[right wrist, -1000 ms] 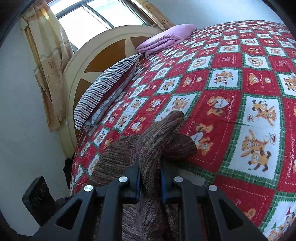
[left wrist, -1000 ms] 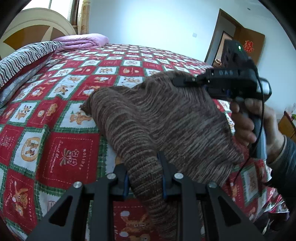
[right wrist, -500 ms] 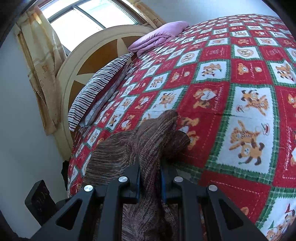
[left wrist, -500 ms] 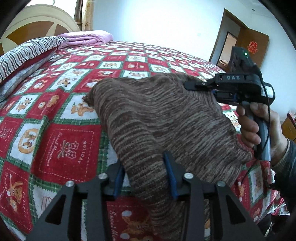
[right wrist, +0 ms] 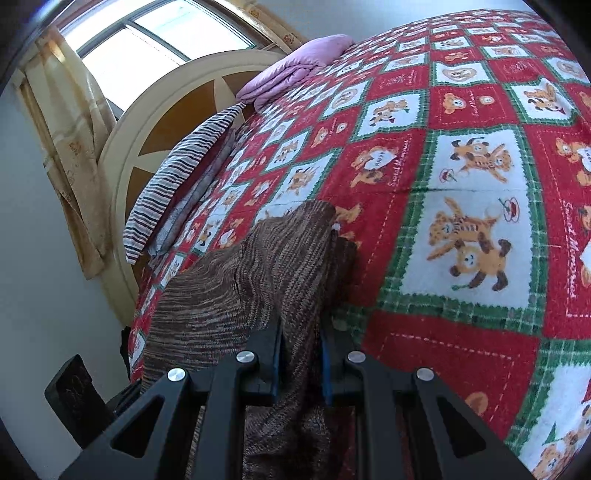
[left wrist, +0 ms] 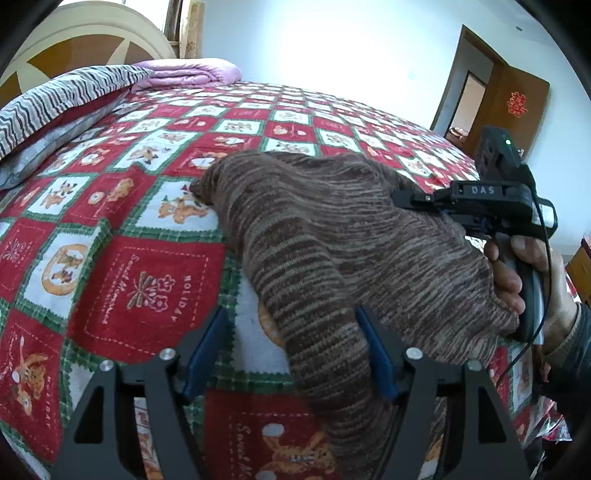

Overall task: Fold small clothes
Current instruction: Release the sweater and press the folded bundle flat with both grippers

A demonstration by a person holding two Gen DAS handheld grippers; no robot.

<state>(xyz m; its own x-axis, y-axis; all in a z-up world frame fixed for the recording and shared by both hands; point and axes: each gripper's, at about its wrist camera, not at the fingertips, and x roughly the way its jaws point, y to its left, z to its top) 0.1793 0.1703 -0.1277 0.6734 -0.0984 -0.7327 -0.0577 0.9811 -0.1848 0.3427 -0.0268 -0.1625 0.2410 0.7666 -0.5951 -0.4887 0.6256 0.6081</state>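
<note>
A brown striped knit garment lies bunched on the red patchwork bedspread. My left gripper is opening. A fold of the garment runs between its blue pads and leans against the right one, while the left pad stands clear of the cloth. In the left wrist view my right gripper grips the garment's far right edge, held by a hand. In its own view the right gripper is shut on a raised ridge of the garment.
A striped pillow and a folded purple quilt lie by the round headboard. A curtained window is behind it. A brown door stands far right. The bedspread stretches wide beyond the garment.
The left gripper's jaws have spread apart and let go of the garment fold. The right gripper has sunk a little toward the bed, still clamped on the cloth.
</note>
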